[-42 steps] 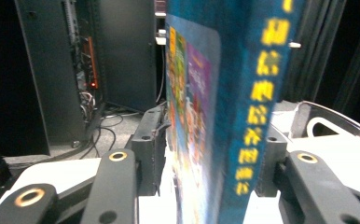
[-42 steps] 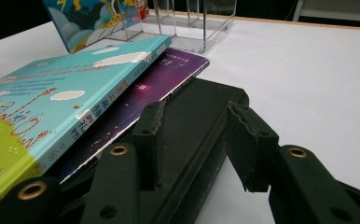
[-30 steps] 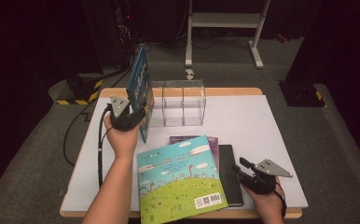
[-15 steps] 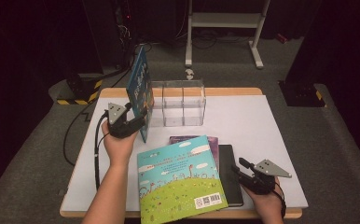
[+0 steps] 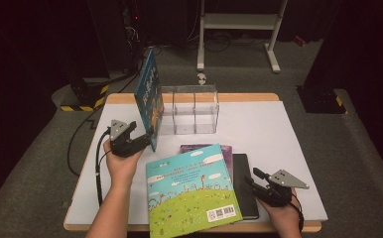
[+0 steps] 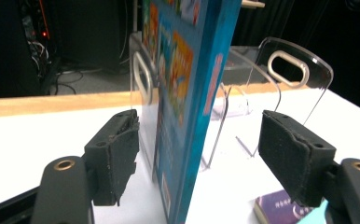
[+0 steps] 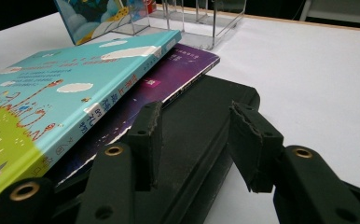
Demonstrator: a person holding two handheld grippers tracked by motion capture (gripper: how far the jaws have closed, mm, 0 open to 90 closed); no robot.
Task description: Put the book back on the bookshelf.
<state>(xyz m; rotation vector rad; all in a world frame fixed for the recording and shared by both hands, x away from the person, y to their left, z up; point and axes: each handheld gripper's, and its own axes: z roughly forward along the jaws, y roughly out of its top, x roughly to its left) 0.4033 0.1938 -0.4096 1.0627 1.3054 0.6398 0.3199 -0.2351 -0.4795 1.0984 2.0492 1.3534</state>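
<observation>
Your left gripper (image 5: 147, 140) sits at the lower front corner of the blue picture book (image 5: 149, 99), and its jaws have just been opening: in the left gripper view the book (image 6: 187, 93) stands between the two pads (image 6: 117, 161) with a gap on either side, so it is released, not gripped. That book stands on edge, leaning slightly, against the left end of the clear acrylic rack (image 5: 189, 109) at the far side of the white table (image 5: 279, 139) — you can see the rack's transparent dividers with their oval handle holes (image 6: 287, 67) just behind the cover. Your left hand (image 5: 122, 161) lies low on the table, close in front of the book. Your right gripper (image 5: 251, 179) rests near the front right corner of the table with its jaws parted and pointing at the stack of flat books; in the right gripper view its pads (image 7: 252, 140) stand either side of the black book's (image 7: 201, 121) edge, and you cannot tell whether they press on it. That black book (image 5: 246, 183) lies at the bottom right of the stack, a purple book (image 5: 199, 148) lies partly on it, and the green-and-turquoise book (image 5: 189, 193) lies on top, overhanging the near table edge.
</observation>
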